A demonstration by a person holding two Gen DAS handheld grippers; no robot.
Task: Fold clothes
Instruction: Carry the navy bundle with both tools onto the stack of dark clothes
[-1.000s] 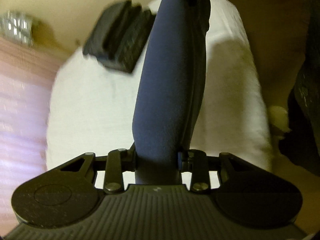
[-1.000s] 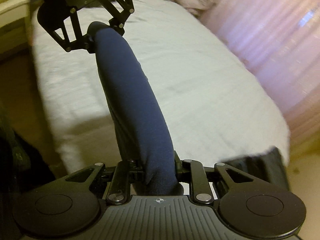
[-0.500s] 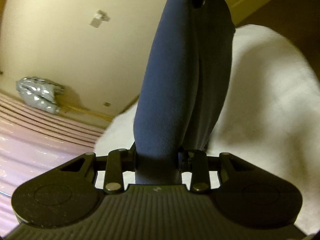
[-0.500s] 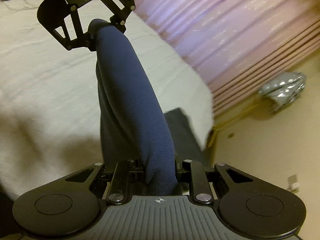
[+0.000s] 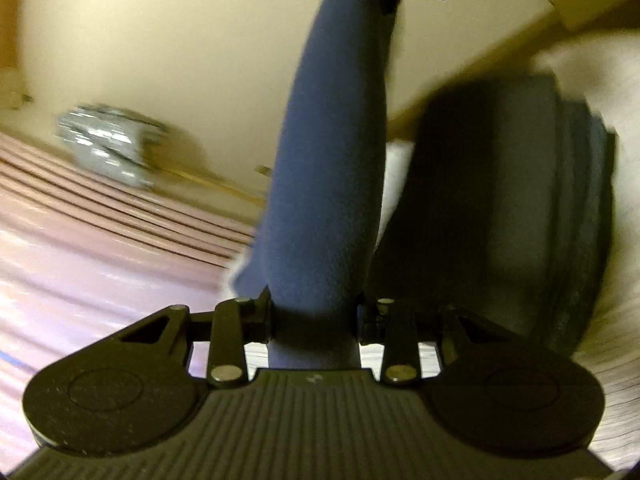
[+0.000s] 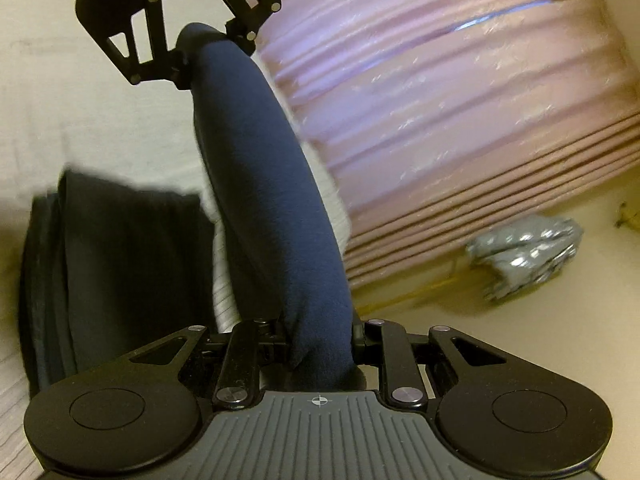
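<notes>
The left tool and the right tool each clamp one end of a navy garment, bunched into a thick roll and stretched between them above the white bed. Just beside it, a folded dark stack lies on the bed's corner. Beyond are a pink curtain and a silver bundle on the floor. A second ago the stack sat farther off and the bed filled both views.

Navy garment, pink pleated curtain
</notes>
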